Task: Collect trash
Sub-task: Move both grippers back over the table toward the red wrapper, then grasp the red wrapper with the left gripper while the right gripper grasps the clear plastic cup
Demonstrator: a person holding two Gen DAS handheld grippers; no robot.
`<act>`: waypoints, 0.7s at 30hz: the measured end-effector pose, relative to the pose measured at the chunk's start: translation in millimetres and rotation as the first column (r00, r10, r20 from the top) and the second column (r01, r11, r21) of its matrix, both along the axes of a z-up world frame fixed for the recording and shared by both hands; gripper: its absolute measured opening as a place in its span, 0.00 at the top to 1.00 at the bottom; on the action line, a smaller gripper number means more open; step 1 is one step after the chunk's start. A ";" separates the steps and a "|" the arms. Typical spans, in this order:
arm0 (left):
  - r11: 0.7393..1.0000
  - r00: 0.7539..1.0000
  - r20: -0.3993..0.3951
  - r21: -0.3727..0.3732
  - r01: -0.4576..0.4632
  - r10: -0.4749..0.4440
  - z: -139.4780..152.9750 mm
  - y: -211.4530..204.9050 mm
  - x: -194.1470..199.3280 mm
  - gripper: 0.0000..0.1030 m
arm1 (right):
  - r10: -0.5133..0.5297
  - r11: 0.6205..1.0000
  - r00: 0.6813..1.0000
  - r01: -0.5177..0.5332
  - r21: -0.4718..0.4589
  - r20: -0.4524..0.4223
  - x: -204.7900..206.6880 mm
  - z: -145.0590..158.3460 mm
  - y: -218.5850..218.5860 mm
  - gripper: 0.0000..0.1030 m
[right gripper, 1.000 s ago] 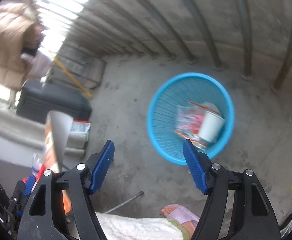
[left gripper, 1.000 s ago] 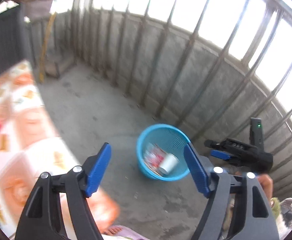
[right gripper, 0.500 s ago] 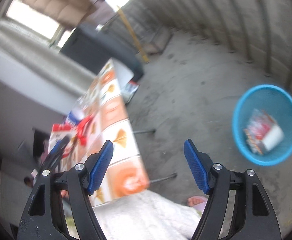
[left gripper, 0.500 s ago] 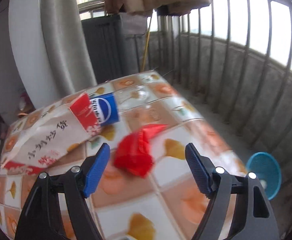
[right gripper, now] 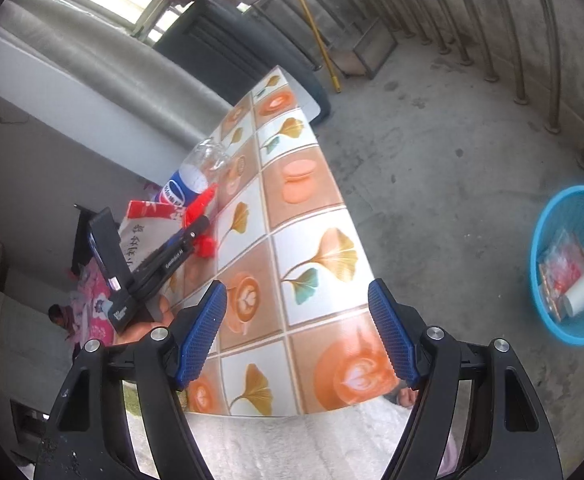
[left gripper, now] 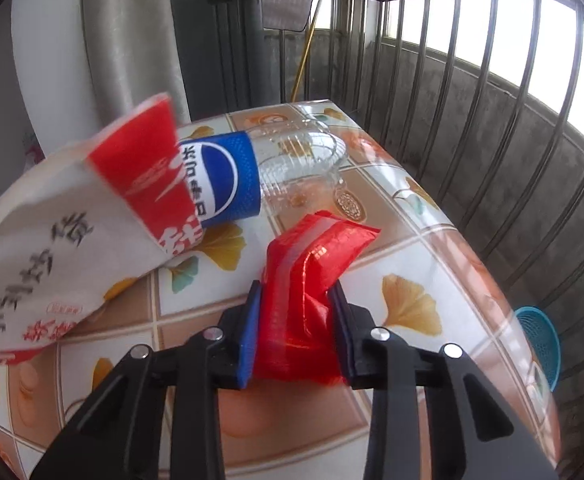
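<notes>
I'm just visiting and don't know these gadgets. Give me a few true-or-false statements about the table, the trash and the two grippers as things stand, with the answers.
1. The left gripper has a red wrapper between its fingers. True; its jaws are closing on it.
2. The right gripper holds a paper cup. False: nothing is between its wide-open fingers; the paper cup lies in the basket.
3. The blue basket stands on the table. False: it stands on the concrete floor, beside the table.
4. A plastic bottle with a blue label lies on its side on the table. True.
5. The basket is empty. False: besides the cup, a wrapper lies in it.
</notes>
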State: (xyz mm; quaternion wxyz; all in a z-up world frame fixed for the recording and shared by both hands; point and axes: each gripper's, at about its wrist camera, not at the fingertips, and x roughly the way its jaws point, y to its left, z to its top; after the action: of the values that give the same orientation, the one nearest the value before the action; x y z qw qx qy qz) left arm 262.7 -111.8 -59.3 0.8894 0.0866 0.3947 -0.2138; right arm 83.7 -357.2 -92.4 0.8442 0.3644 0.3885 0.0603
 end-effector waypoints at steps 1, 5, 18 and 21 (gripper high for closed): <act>1.000 1.000 -0.016 -0.022 0.002 -0.003 0.9 5.9 -4.9 0.70 | 0.009 1.000 1.000 -0.009 0.003 0.008 1.6 3.4 2.4 0.32; 0.996 0.998 -0.062 -0.088 -0.001 -0.004 2.3 35.0 -28.1 0.70 | 0.049 0.999 0.998 -0.049 0.022 0.037 11.3 13.6 15.2 0.32; 0.958 0.977 -0.080 -0.195 -0.212 0.200 7.4 154.4 -98.8 0.70 | 0.221 0.955 0.970 -0.237 0.180 0.101 100.0 58.5 102.4 0.31; 0.946 0.966 -0.069 -0.197 -0.257 0.248 8.4 170.7 -104.5 0.70 | 0.252 0.939 0.963 -0.267 0.217 0.097 129.4 64.2 136.8 0.31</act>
State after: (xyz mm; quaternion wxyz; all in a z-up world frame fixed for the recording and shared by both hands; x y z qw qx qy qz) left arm 158.2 58.9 -50.9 0.9048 -0.0608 0.3978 -0.1395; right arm 213.2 -220.4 -28.2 0.7940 0.4022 0.3949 0.2276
